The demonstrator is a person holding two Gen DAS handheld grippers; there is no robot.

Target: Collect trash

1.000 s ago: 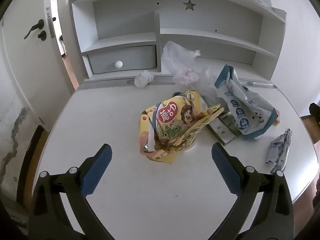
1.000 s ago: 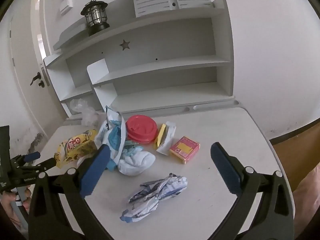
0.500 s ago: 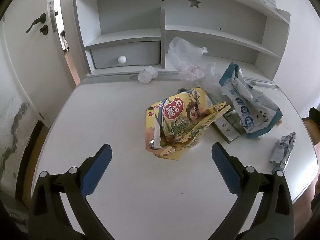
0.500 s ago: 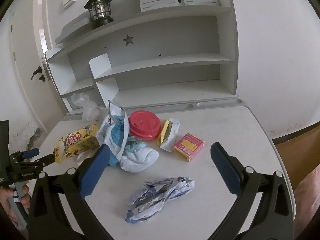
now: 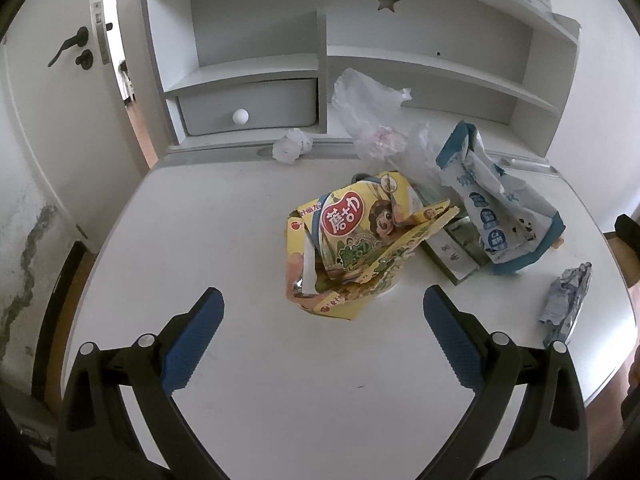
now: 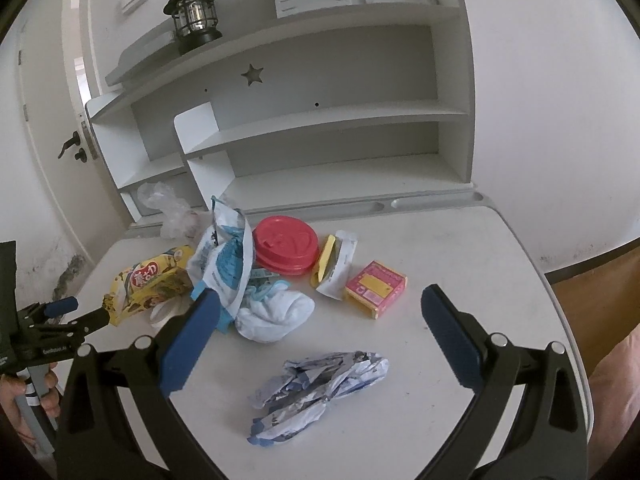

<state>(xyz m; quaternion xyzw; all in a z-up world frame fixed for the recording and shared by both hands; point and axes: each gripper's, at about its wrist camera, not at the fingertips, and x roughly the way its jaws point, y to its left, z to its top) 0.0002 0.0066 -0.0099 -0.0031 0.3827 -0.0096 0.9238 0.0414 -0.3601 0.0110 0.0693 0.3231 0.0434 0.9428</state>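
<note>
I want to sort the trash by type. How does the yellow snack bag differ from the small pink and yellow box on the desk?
The yellow snack bag is soft, torn open and crumpled; the small pink and yellow box is rigid and keeps its flat rectangular shape. The bag looks larger than the box. The bag lies at the left of the pile, touching other wrappers; the box lies apart at the right. Both rest on the white desk, ungrasped.

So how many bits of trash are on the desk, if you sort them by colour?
Yellow: 1, the yellow snack bag.
Blue and white: 2, the blue-and-white bag and the crumpled wrapper.
Red: 1, the red lid.
Pink: 1, the pink box.
White: 3, the white cloth, the white sachet, the paper ball.
Clear: 1, the plastic bag.
Total: 9.
</note>
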